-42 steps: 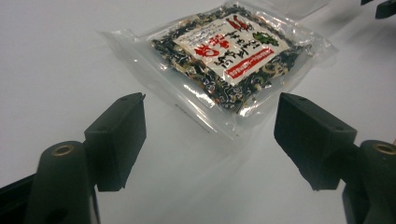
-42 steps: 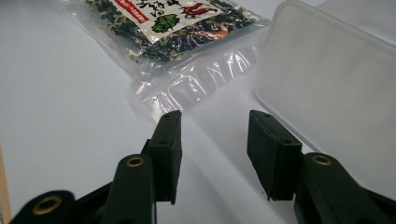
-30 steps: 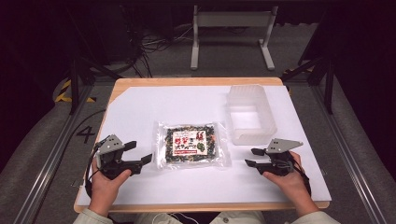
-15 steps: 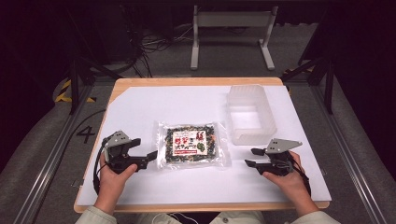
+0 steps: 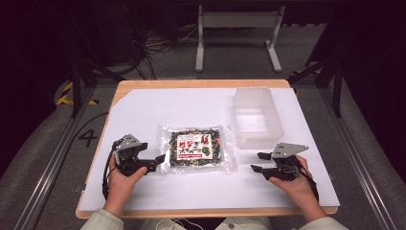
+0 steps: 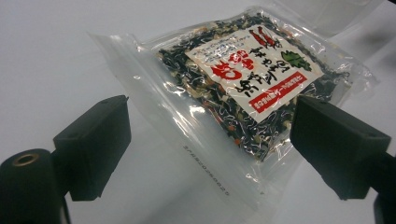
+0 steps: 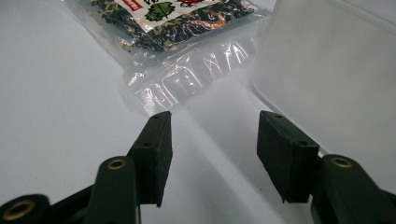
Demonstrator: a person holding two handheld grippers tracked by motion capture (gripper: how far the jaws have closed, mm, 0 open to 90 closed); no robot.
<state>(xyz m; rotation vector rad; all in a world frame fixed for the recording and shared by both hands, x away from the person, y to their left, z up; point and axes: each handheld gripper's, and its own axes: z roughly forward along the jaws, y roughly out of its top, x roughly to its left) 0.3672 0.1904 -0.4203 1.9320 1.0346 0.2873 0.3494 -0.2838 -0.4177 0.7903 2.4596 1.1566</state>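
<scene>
A clear bag of dark dried greens with a red-and-white label (image 5: 197,147) lies flat in the middle of the white sheet. My left gripper (image 5: 155,163) sits low at the bag's left edge, open, and its jaws have just been opening. In the left gripper view the bag (image 6: 243,84) has its clear sealed edge lying between the wide jaws (image 6: 212,126), with neither pad touching it. My right gripper (image 5: 256,162) stands open to the right of the bag. Its jaws (image 7: 212,135) have just opened a little further, with only bare sheet between them and the bag (image 7: 168,18) ahead.
A translucent plastic box (image 5: 249,141) stands at the back right, just beyond the right gripper, and its wall (image 7: 327,70) is close to the right jaw. The white sheet (image 5: 191,105) covers a wooden tabletop. A metal stand (image 5: 237,19) is on the floor behind.
My left hand has moved right and down to the bag's left edge. The right hand has stayed where it was.
</scene>
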